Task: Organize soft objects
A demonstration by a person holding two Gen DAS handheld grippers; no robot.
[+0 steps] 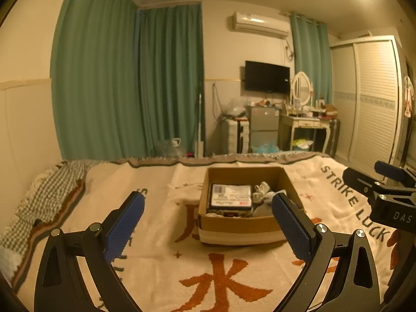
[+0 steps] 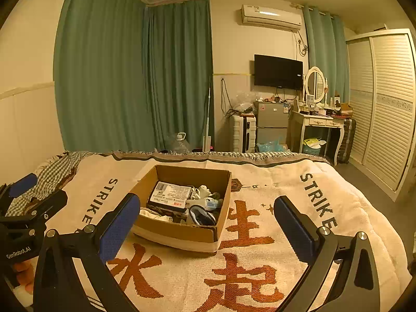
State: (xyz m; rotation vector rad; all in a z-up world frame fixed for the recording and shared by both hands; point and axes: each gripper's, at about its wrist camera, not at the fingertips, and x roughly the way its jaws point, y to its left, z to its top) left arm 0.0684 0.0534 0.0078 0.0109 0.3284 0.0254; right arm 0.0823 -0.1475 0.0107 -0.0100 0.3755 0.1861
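An open cardboard box (image 1: 234, 227) (image 2: 182, 231) stands on the bed's cream blanket. It holds a dark flat packet with a white label (image 1: 231, 197) (image 2: 170, 195) and several soft items: white socks (image 1: 261, 191) (image 2: 202, 192), a grey cloth (image 1: 262, 210) and a dark sock (image 2: 201, 217). My left gripper (image 1: 208, 223) is open and empty, held in front of the box. My right gripper (image 2: 206, 227) is open and empty, to the right of the left one, with the box ahead and left. Each gripper shows at the edge of the other's view.
The cream blanket (image 1: 156, 267) (image 2: 260, 273) with orange characters and black "STRIKE LUCK" lettering covers the bed. A checked cloth (image 1: 46, 195) (image 2: 54, 171) lies at the far left. Beyond the bed's foot are green curtains, a suitcase, a small fridge, a dressing table and a wardrobe.
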